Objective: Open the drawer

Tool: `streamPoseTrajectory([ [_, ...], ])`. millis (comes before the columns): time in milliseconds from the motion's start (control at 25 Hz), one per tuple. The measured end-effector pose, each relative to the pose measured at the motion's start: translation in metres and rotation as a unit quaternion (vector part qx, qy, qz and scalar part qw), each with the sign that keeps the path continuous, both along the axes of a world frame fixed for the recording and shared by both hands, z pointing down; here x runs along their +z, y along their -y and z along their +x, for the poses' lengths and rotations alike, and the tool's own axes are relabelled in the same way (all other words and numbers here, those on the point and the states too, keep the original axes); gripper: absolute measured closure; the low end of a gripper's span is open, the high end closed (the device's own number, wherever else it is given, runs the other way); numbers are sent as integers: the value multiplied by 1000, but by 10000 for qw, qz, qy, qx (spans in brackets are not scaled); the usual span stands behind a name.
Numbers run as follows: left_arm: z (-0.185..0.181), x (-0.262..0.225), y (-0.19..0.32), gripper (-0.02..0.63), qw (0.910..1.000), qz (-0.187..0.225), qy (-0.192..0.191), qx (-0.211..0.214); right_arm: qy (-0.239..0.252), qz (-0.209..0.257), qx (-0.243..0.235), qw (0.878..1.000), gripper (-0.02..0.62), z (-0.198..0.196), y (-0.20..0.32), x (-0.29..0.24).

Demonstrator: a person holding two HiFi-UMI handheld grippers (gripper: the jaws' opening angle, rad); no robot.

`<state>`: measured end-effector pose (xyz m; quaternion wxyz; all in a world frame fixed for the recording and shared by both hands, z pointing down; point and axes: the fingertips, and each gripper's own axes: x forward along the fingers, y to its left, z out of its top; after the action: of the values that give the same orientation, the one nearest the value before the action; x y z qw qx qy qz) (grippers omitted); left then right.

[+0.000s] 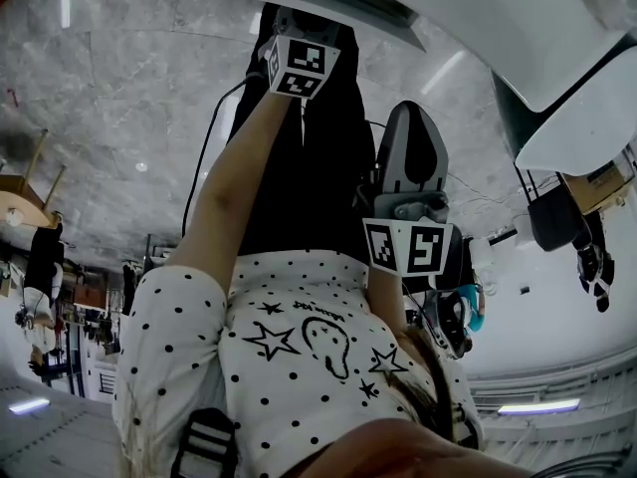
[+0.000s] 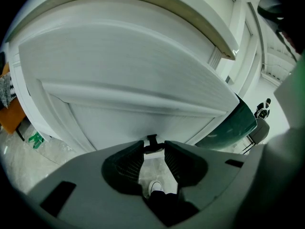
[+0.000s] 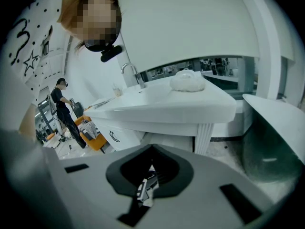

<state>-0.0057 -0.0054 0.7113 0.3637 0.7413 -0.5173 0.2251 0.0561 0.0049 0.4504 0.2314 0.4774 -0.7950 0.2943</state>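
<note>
Left gripper [image 2: 153,149] up at white drawer [image 2: 124,80], fingers [image 2: 131,163] nipped onto small dark handle [image 2: 152,141] — set up for straight pull back, I'd guess. Drawer looks shut under table [image 2: 157,8] edge. Right gripper [image 3: 150,170] parked by torso, fingers pressed together, nothing held — just spare.

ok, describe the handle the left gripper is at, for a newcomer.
A white drawer front fills the left gripper view. Low on it, between the left gripper's jaw tips, sits the handle: small, dark, the only dark fitting on that white panel.
</note>
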Motion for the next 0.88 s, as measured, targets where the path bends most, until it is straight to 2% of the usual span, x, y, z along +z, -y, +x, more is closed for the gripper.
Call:
streamPoseTrajectory([
  [880, -4, 0, 2, 465, 10000, -22, -37, -76, 12, 18, 23, 10000, 581, 1, 0, -1],
])
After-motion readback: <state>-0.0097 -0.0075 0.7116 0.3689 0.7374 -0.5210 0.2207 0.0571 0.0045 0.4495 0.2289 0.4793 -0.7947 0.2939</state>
